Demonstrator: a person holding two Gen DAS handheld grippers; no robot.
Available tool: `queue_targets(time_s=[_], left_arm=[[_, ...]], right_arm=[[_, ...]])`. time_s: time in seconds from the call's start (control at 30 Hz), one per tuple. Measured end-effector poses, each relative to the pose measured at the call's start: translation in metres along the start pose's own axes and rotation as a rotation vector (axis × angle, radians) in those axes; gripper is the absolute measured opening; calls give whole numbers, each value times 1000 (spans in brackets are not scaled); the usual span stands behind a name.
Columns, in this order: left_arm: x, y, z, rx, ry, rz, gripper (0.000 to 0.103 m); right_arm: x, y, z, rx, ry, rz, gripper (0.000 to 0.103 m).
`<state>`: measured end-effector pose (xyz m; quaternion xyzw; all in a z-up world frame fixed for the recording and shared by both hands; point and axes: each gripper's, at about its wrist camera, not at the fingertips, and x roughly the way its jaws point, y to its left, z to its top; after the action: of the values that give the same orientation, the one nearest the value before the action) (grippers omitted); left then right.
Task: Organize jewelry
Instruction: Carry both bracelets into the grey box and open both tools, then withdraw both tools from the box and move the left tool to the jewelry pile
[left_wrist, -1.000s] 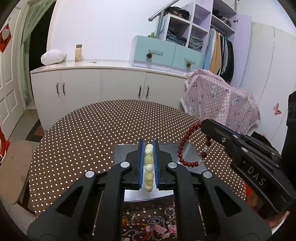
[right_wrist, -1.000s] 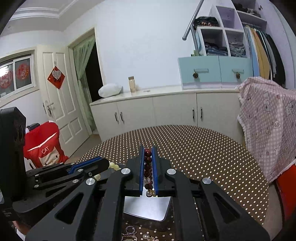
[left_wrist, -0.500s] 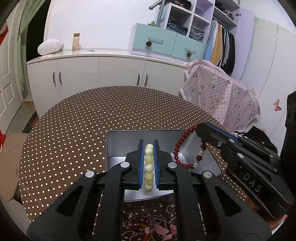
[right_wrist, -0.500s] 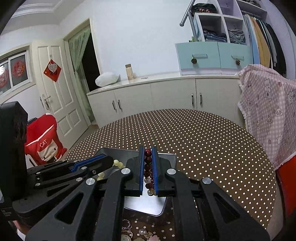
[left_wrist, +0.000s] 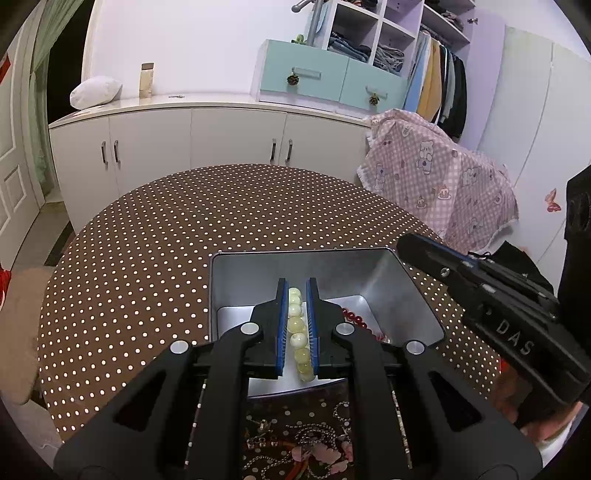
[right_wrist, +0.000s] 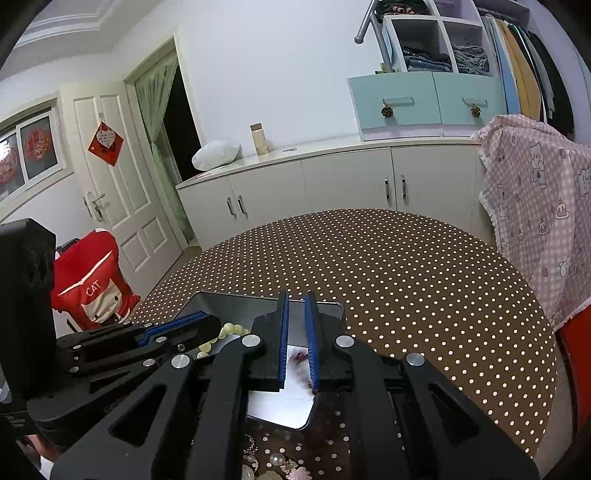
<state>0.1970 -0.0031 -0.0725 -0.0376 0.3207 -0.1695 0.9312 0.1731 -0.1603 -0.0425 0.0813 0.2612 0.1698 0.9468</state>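
My left gripper (left_wrist: 296, 286) is shut on a pale yellow bead bracelet (left_wrist: 297, 328) and holds it over a silver metal box (left_wrist: 406, 291) on the dotted table. A dark red bead bracelet (left_wrist: 360, 325) lies inside the box, partly hidden by my fingers. My right gripper (right_wrist: 296, 299) hovers over the same box (right_wrist: 229, 301) with its jaws slightly apart and nothing between them; a reddish blur (right_wrist: 297, 356) shows below the gap. The yellow beads (right_wrist: 221, 334) and the left gripper (right_wrist: 173, 330) show at its left.
A tray with chains and small jewelry (left_wrist: 295, 439) lies at the table's near edge. The round table (left_wrist: 147, 240) has a brown dotted cloth. White cabinets (left_wrist: 184, 136) stand behind it, and a pink checked cloth (left_wrist: 436, 184) is draped at the right.
Both grippers moved forward and down over the silver box. My right gripper opened and let go of the dark red bracelet, which now lies in the box.
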Motion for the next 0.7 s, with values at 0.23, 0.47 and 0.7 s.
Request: queue_targets(time_s=[0.23, 0.47, 0.7], left_arm=[[-4, 0, 0, 3, 22, -3, 11], [-23, 0, 1, -5, -56, 10, 71], [-41, 2, 3, -3, -86, 36, 71]], right_arm=[[-5, -5, -2, 10, 7, -21, 9], [-11, -6, -6, 3, 13, -31, 25], [-25, -3, -8, -7, -13, -63, 69]])
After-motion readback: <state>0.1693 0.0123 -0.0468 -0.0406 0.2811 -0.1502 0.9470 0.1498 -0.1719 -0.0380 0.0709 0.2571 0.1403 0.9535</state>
